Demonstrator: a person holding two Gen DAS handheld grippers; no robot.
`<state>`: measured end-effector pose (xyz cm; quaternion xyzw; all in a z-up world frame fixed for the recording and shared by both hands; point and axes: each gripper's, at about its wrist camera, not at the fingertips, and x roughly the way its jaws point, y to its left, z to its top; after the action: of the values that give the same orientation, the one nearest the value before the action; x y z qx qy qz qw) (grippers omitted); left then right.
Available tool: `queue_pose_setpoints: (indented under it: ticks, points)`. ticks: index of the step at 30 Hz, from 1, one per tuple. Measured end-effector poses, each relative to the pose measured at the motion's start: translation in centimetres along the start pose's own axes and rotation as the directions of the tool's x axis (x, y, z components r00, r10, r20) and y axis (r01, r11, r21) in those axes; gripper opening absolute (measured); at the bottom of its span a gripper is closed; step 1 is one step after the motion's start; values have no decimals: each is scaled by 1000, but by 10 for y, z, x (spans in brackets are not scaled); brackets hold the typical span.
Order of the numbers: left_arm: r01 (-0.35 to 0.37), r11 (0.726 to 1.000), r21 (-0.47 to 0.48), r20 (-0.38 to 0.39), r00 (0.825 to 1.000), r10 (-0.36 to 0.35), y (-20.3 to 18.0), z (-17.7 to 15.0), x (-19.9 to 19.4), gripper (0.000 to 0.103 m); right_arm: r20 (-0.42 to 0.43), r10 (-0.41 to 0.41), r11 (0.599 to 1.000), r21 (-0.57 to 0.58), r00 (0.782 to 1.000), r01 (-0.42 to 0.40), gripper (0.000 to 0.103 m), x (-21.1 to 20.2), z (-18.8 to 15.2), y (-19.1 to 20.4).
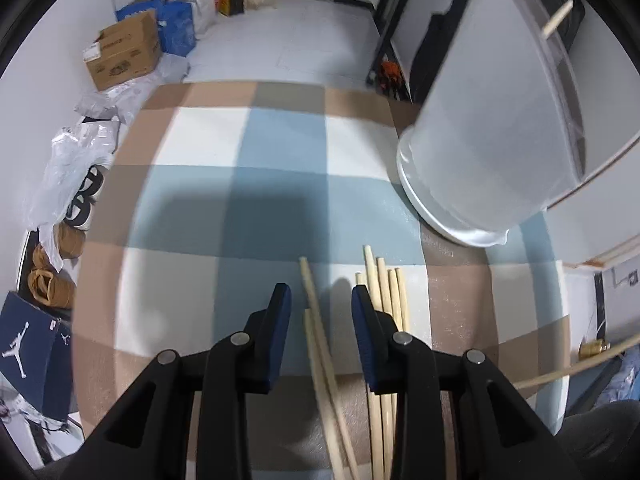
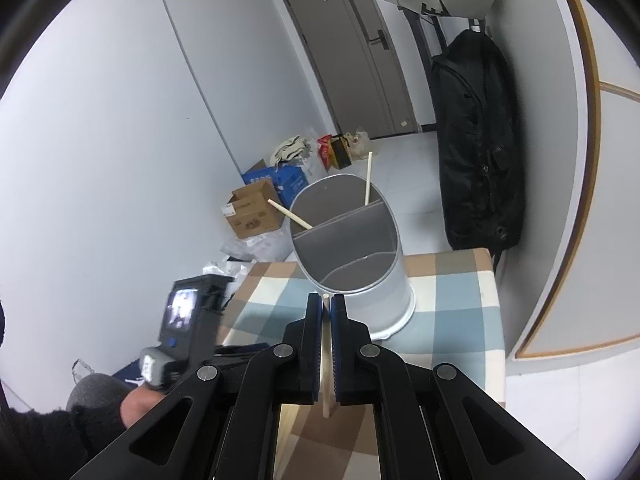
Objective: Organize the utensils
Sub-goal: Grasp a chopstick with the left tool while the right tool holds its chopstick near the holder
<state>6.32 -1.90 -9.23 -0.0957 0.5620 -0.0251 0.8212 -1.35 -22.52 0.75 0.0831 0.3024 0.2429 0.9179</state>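
Right gripper [image 2: 327, 312]: closed on a single chopstick [image 2: 326, 360], held upright between the pads, with the divided holder [image 2: 352, 248] at 12 o'clock; two sticks are already stood in its far compartment. Left gripper [image 1: 320, 300]: held open, nothing gripped, loose chopsticks [image 1: 384, 292] lying between and at 3 o'clock. Risk judged: the thin stick could be pivoted in the pads and knocked against the rim.

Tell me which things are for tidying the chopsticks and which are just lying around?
For the job:
- loose chopsticks on the checked table
- chopstick pinched in the right gripper
- grey divided holder, two sticks already inside
- open left gripper

Just lying about:
- cardboard box
- blue shoebox
- black bag
- plastic bags
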Motion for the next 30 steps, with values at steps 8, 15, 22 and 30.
queue_pose_setpoints:
  ticks: [8,15,22,30]
  points:
    - [-24,1000,19,40,999,23,1,0,5,0,-9,3,1000,7,1000,-3,4,4,0,-3]
    - [25,1000,-3,182,983,-24,2,4,-34,0,-12,-3,1000,7,1000,3,4,7,1,-2]
    - [50,998,39,354,933,-60,-6,-5,-81,0,0,-22,1000,-8,1000,22,4,8,-2,1]
    - [69,994,86,436,895,-100,-5,0,-98,0,55,-25,999,-32,998,27,4,2,2,13]
